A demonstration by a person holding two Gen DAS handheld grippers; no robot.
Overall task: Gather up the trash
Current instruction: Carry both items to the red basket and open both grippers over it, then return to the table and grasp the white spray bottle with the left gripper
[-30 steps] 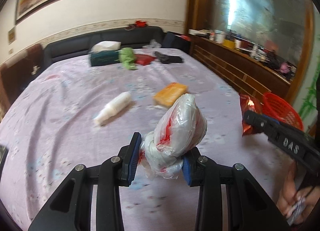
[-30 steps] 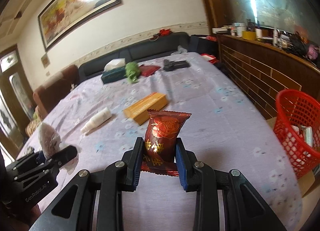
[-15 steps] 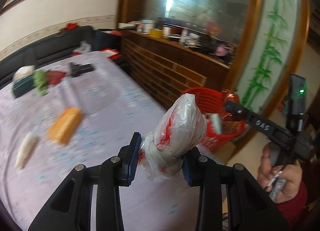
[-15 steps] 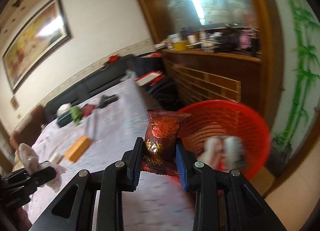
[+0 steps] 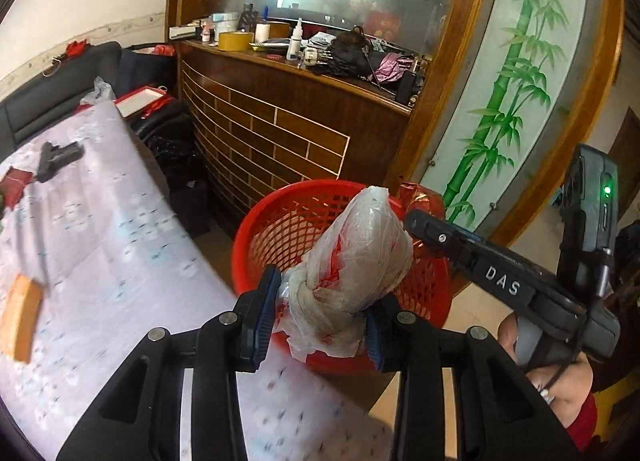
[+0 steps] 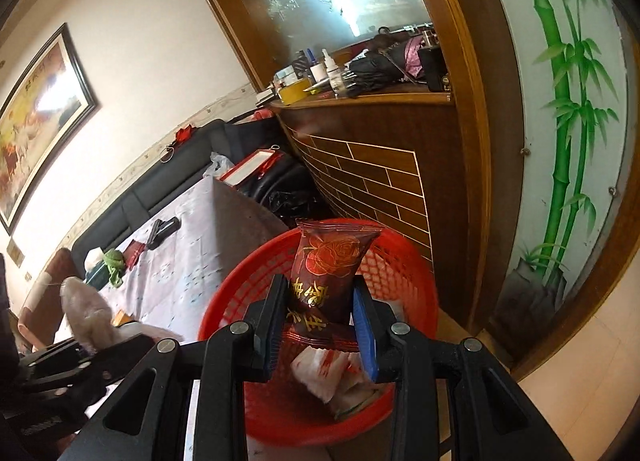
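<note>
Plastic fills the middle of the left wrist view: a knotted bag, whitish with red showing through, sits between the blue pads of the left gripper. Its jaws are opening, with the bag still between them; the knot leans on the pad at 3 o'clock, while at 9 o'clock only loose film reaches the pad. Directly behind the bag is the red basket, standing on the floor beside the table's edge. The right gripper reaches in from 3 o'clock, its tip over the basket rim, carried by a hand at 4 o'clock. From 9 to 6 o'clock spreads the table with its pale flowered cloth, bearing an orange block and a black object. A wooden counter crowded with bottles rises at 12 o'clock.

Over in the right wrist view, the right gripper is clamped on a dark red snack packet printed with a rose, upright between the pads. The basket lies right beneath it, crumpled white trash at its bottom. The left gripper enters at 8 o'clock with the bag at its tip, near the basket rim. At 10 o'clock a dark sofa lines the wall, and a bamboo-painted panel fills 2 o'clock.
</note>
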